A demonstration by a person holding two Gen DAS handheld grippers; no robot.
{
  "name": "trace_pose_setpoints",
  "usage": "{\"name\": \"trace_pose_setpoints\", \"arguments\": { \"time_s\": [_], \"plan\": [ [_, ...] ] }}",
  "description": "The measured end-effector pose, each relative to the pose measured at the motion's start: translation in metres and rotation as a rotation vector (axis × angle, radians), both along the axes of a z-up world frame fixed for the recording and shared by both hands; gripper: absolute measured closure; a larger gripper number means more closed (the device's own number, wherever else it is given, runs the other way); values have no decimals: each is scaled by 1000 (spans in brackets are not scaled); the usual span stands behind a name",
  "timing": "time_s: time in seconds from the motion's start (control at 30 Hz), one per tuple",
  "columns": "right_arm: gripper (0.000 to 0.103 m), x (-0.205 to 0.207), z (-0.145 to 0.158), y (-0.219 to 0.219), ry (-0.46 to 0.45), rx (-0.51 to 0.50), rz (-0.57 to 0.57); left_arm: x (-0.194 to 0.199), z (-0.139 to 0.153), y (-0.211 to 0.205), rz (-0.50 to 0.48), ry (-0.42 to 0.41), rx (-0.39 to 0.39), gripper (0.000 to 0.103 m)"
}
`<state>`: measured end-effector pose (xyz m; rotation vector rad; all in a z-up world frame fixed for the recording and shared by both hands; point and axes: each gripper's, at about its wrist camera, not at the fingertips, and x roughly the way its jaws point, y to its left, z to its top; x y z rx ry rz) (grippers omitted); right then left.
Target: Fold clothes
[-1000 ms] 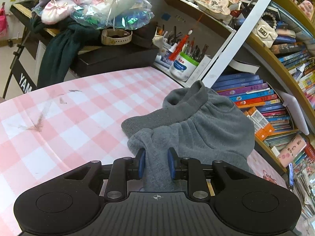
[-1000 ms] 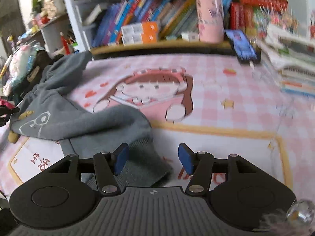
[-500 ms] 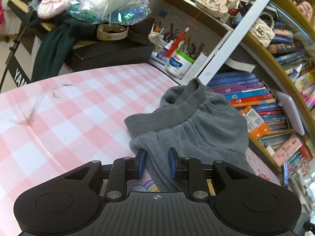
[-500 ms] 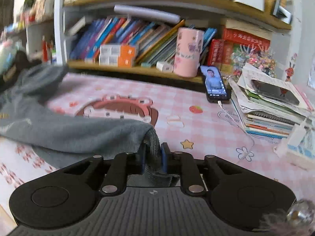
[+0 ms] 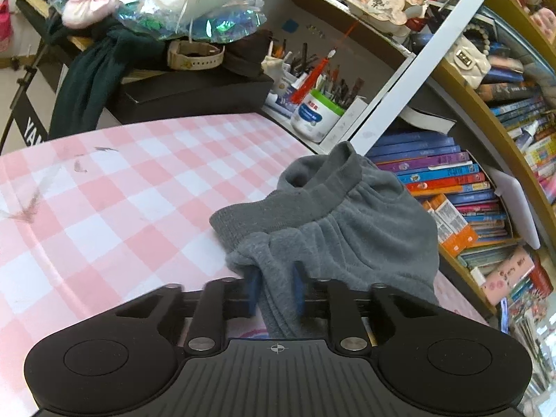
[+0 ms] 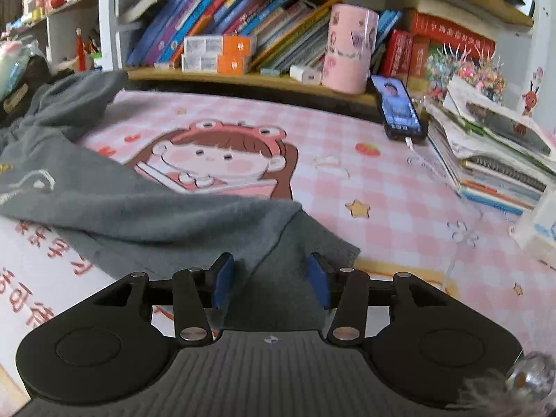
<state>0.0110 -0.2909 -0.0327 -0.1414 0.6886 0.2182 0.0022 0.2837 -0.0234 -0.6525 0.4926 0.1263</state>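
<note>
A grey fleece garment [image 5: 347, 229] lies bunched on the pink checked table cover [image 5: 121, 191], its ribbed waistband toward the shelf. My left gripper [image 5: 276, 288] is closing, and its blue pads pinch a fold of the grey cloth at the near edge. In the right wrist view the same garment [image 6: 139, 208] stretches in from the left, ending in a ribbed cuff [image 6: 305, 243]. My right gripper [image 6: 271, 278] is opening. The cuff lies between its blue pads, and neither pad presses on it.
A bookshelf [image 5: 444, 187] runs along the table's far side. A pen pot [image 5: 314, 118] and a black box [image 5: 194, 93] stand at the back left. A phone [image 6: 398, 107], a pink tin [image 6: 351, 48] and a stack of notebooks [image 6: 497, 160] crowd the right.
The right gripper, shut on the cuff half a second ago, has spread its jaws and the cuff now rests on the table. The left jaws have tightened onto the grey fold.
</note>
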Motion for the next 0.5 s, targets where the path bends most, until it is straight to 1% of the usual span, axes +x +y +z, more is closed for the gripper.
{"name": "trace_pose_setpoints", "arguments": {
  "time_s": [0.03,0.13,0.2,0.3,0.37,0.4,0.47,0.5],
  "plan": [
    [58,0,-1,0,6,-2,3,2,2,-1,-7,-9,-3,96],
    [57,0,-1,-2,13,-13,12,-16,35,-9,-10,-179,33,97],
    [57,-2,0,-2,13,-17,23,-35,64,-15,-13,-315,79,97],
    [55,-3,0,-2,19,13,35,-48,82,-9,5,-355,93,97],
    [53,-3,-2,-1,23,48,44,-44,68,4,63,-258,81,96],
    [53,-3,-3,0,25,65,50,-41,57,10,84,-199,64,96],
    [52,-4,-2,3,26,64,57,-35,31,19,103,-95,9,96],
    [52,-5,-2,3,28,60,58,-34,21,20,108,-65,-4,96]
  ]
}}
